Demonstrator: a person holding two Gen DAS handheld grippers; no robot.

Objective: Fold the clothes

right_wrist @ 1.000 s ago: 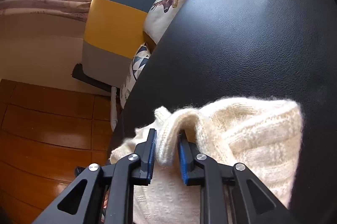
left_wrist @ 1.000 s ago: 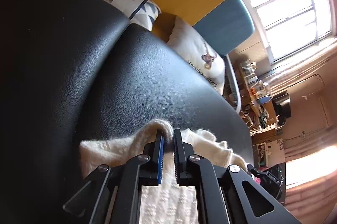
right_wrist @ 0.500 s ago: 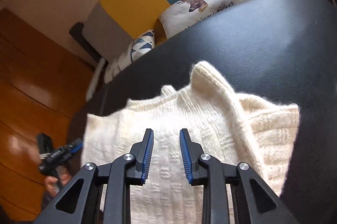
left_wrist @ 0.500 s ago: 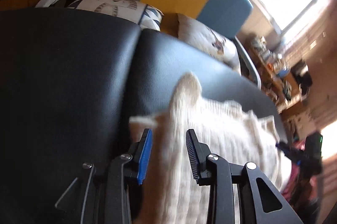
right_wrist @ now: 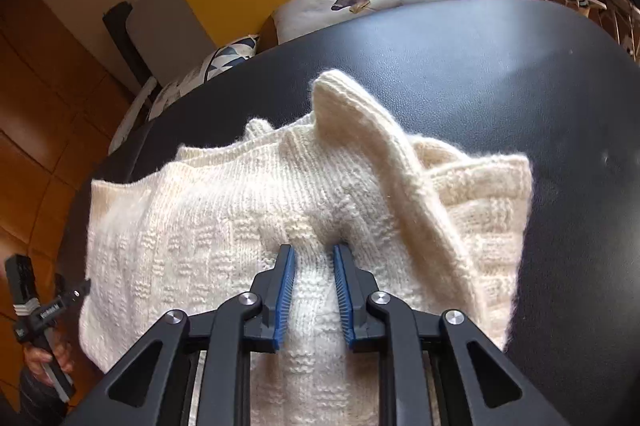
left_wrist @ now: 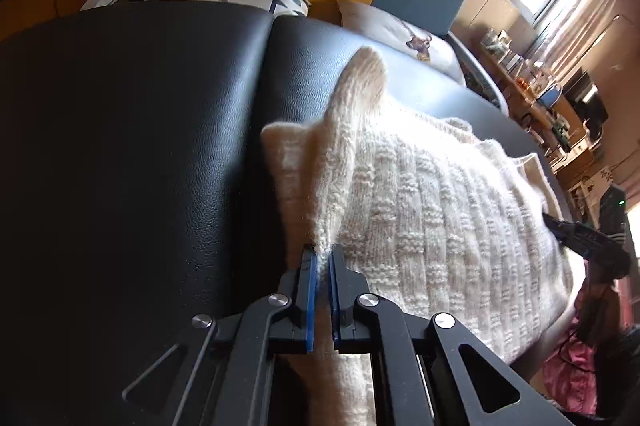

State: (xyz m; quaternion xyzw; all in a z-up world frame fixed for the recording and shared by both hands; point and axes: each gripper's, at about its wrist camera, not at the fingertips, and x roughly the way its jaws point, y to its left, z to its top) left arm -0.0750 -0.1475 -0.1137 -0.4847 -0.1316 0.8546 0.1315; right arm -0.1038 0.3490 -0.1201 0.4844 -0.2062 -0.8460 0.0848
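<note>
Sweater (right_wrist: 248, 226): cream knit, lies part-folded on black cushion (left_wrist: 120, 145), one ribbed end (right_wrist: 352, 113) standing up at far side.

Left claw (left_wrist: 323, 258): jaws closing, nearly shut, pinching a thin ridge of knit at sweater's left edge. Right claw (right_wrist: 314, 260): jaws closing, w/ a hump of knit between pads; firm grip not confirmed.

Risks:
- Thin left pinch may slip on lift; loose fuzzy knit stretches.
- Right claw may catch top layer only, so layers separate and fold opens.
- Uneven pull btwn claws skews fold.
- Upright end may flop out.
</note>
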